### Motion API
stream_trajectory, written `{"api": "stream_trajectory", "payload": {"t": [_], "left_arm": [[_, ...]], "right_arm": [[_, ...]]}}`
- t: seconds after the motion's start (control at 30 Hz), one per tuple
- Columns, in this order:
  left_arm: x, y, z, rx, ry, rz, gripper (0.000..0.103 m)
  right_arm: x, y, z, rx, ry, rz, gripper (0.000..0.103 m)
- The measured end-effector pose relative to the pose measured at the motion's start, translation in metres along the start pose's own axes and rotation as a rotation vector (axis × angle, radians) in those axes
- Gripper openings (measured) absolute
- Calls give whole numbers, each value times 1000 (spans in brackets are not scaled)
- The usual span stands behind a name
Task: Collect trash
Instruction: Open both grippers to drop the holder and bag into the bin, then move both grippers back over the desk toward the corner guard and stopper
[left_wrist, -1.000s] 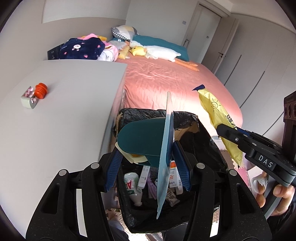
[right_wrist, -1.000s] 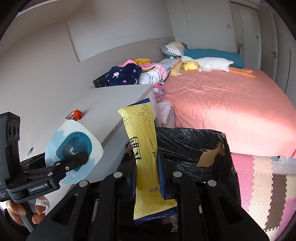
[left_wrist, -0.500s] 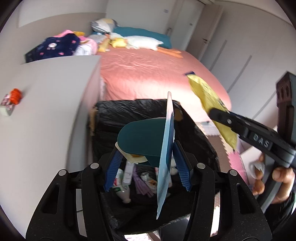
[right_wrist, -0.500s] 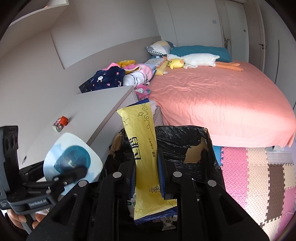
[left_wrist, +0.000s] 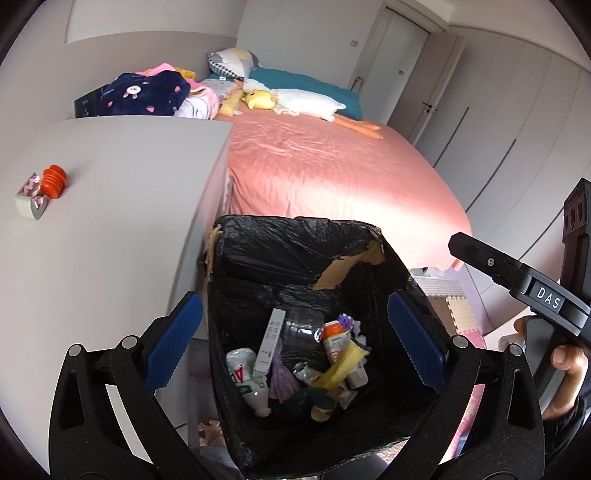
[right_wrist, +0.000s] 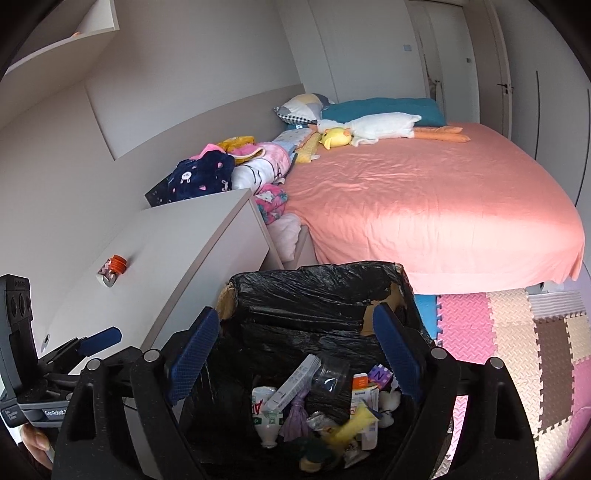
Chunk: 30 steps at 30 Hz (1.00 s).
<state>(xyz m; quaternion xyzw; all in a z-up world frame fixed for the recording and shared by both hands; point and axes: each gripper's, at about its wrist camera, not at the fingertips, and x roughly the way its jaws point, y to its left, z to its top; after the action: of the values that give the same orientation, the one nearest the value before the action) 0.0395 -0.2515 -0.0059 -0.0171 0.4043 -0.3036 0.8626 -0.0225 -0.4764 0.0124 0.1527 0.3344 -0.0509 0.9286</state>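
A cardboard trash box lined with a black bag (left_wrist: 295, 236) (right_wrist: 314, 280) stands between the white cabinet and the bed. It holds several pieces of trash: a yellow packet (left_wrist: 341, 363) (right_wrist: 356, 421), a dark teal pouch (left_wrist: 308, 400) (right_wrist: 314, 452), a white bottle (left_wrist: 245, 376), a slim white carton (left_wrist: 269, 339). My left gripper (left_wrist: 293, 341) is open and empty above the box. My right gripper (right_wrist: 295, 356) is open and empty above it too, and it also shows at the right of the left wrist view (left_wrist: 517, 280).
A white cabinet (left_wrist: 110, 221) (right_wrist: 177, 258) stands left of the box, with an orange-capped small item (left_wrist: 40, 188) (right_wrist: 112, 269) on top. A bed with a pink sheet (left_wrist: 332, 177) lies behind. Foam floor mats (right_wrist: 517, 339) lie to the right.
Both grippers have opened. The teal pouch has dropped from my left gripper and the yellow packet from my right one; both now lie in the trash box.
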Motion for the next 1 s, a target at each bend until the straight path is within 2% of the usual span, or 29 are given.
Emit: {"api": "stream_trajectory", "payload": {"t": [0.5, 1.0], "left_arm": [[-8, 33, 0, -19, -7, 14, 97], [-28, 99, 4, -87, -49, 106, 97]], "right_arm": [[18, 35, 5, -21, 14, 31, 85], [50, 97, 12, -79, 41, 104, 85]]}}
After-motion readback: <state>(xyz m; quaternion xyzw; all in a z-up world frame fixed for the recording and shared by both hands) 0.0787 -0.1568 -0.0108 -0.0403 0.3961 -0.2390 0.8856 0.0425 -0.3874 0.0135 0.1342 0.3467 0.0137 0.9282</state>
